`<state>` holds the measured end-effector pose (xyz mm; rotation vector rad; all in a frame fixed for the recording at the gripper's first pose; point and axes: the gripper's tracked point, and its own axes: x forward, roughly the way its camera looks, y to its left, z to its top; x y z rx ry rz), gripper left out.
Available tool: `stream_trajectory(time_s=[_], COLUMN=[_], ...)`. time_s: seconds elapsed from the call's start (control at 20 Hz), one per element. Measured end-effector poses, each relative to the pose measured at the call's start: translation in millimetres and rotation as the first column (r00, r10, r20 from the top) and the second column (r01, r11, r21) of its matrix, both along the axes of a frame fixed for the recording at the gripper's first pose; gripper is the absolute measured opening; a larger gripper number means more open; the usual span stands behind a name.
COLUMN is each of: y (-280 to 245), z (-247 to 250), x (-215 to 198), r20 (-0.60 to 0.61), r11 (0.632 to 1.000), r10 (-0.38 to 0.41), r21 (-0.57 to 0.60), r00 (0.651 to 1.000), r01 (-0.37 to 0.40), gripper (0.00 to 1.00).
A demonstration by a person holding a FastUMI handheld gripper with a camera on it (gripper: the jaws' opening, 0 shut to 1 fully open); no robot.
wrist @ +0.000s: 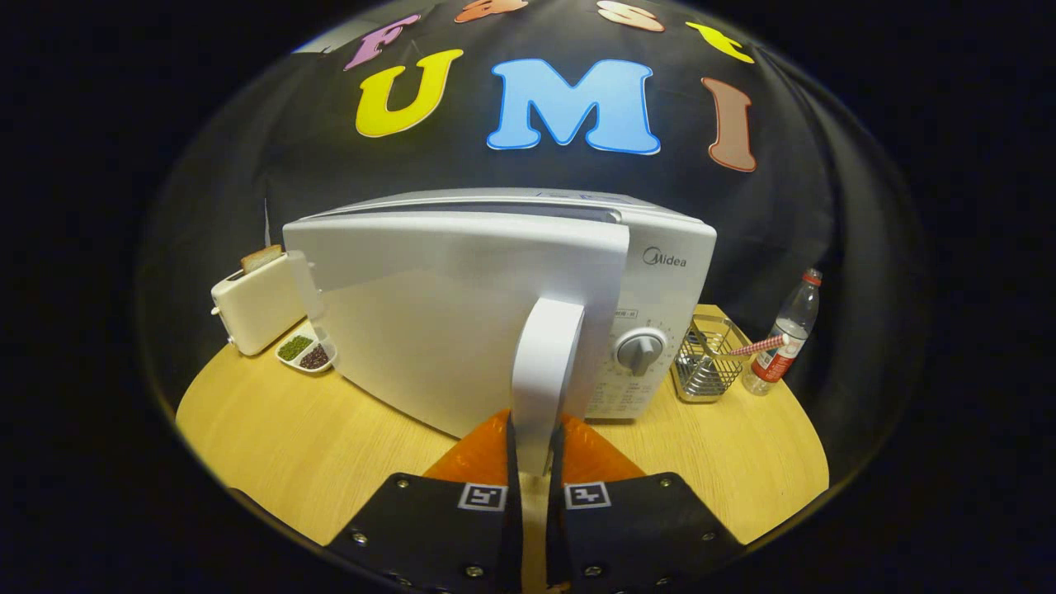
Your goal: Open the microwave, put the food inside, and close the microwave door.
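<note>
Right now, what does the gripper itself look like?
The gripper has two wide, flat finger plates fastened with small silver screws. Each plate carries a square black-and-white marker tag near its inner edge. No cables visible.

gripper (532, 450) is held level, pointed straight ahead | fingers (513, 450) are drawn close together, nearly parallel, a narrow gap left between them | both fingers are pressed on the lower end of the upright door handle (546, 363), one on each side | handle is clamped at the fingertips, not deeper in
</note>
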<state>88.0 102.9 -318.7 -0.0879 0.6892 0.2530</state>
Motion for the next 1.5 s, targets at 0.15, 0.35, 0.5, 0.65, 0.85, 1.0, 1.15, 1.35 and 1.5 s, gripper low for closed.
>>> stream_trajectory(time_s=[0.15, 0.35, 0.5, 0.65, 0.85, 1.0, 1.15, 1.35, 1.5], y=[6.4, 14.4, 22.1, 31.1, 44.9, 58.5, 74.4, 98.8, 119.7], z=[2.3, 7.3, 10.4, 12.6, 19.2, 21.5, 25.5, 25.9, 23.6], x=[-20.1, -43.6, -59.6, -73.6, -96.6, -115.4, -134.3, -164.4, -186.4], r20=[-0.023, -0.025, -0.023, -0.013, 0.009, 0.017, 0.019, 0.013, 0.013], r11=[1.0, 1.0, 1.0, 0.999, 0.998, 0.998, 0.999, 0.999, 1.0], r10=[-0.008, -0.022, -0.03, -0.046, -0.063, -0.055, -0.047, -0.032, 0.017], r21=[0.008, 0.001, -0.005, -0.013, -0.014, -0.018, 0.0, 0.028, 0.017], r00=[1.0, 0.999, 0.999, 0.999, 0.998, 0.998, 0.999, 0.999, 1.0], r01=[0.008, 0.022, 0.03, 0.046, 0.063, 0.055, 0.047, 0.031, -0.017], gripper=[0.17, 0.19, 0.19, 0.22, 0.23, 0.23, 0.24, 0.24, 0.24])
